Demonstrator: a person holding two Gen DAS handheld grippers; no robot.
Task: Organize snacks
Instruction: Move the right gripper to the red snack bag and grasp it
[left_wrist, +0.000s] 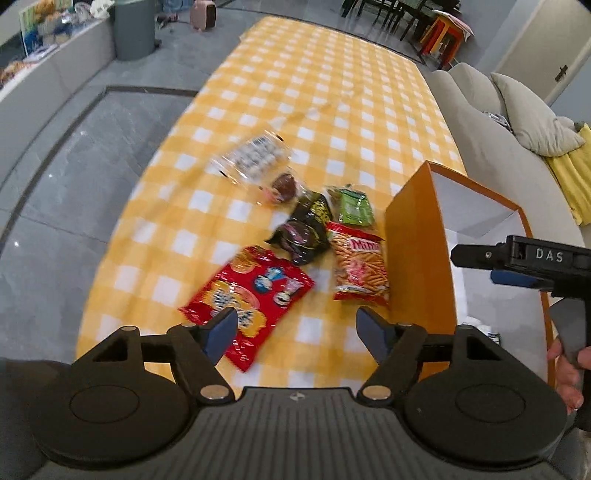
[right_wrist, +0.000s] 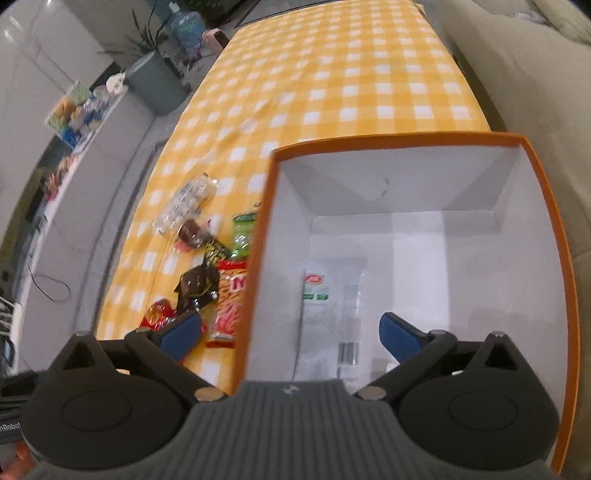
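We read the desk from left to right. Furthest left and back lies a clear packet with dark print, blurred, and just beside it a small round brown snack in clear wrap. Nearer us sits the red biscuit bag, flat on the yellow check cloth. Our left hand-held gripper hangs above its near end with jaws spread wide and nothing between them. Next come a dark crinkled packet, a green packet behind it, and the orange stick-snack bag, which lies just beside the wall of the orange box.

The box stands at the right of the desk, white inside. In the right wrist view one white packet with a barcode lies flat on its floor. Our right hand-held gripper is above the box's left wall, released and empty, one pad outside the wall and one over the interior.

We judge the task only begun: one snack is in, six remain on the desk. The red bag looks the likely next pick for the left hand, though we cannot be sure.
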